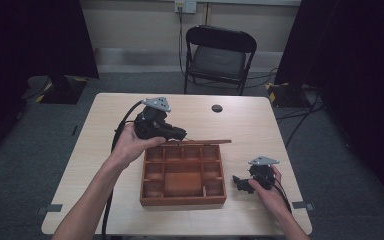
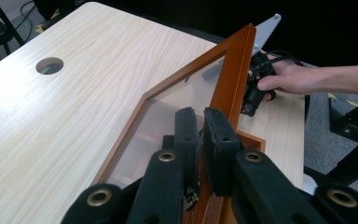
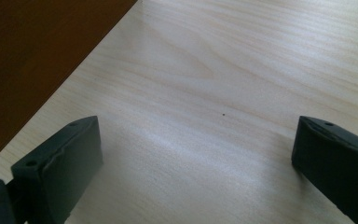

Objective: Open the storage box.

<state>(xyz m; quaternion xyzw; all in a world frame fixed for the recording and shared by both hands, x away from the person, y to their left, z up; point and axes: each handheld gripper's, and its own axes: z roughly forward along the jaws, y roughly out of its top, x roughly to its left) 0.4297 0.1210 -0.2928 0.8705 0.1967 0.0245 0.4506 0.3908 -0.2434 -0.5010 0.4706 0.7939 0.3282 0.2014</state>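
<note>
A brown wooden box (image 1: 182,200) with several compartments sits at the middle of the table. Its glass-paned lid (image 1: 200,142) is raised along the far side, edge-on in the high view. My left gripper (image 1: 182,134) is shut on the lid's wooden frame (image 2: 233,70); in the left gripper view the jaws (image 2: 203,122) pinch the frame's edge. My right gripper (image 1: 238,181) rests low on the table just right of the box, open, with bare tabletop between its fingers (image 3: 196,140). The box's side wall (image 3: 28,56) fills the upper left of the right gripper view.
A pale wooden table (image 1: 105,150) has a round cable hole (image 1: 216,108) near its far edge. A black folding chair (image 1: 220,55) stands behind the table. Dark curtains hang at both sides. Cables trail from each gripper.
</note>
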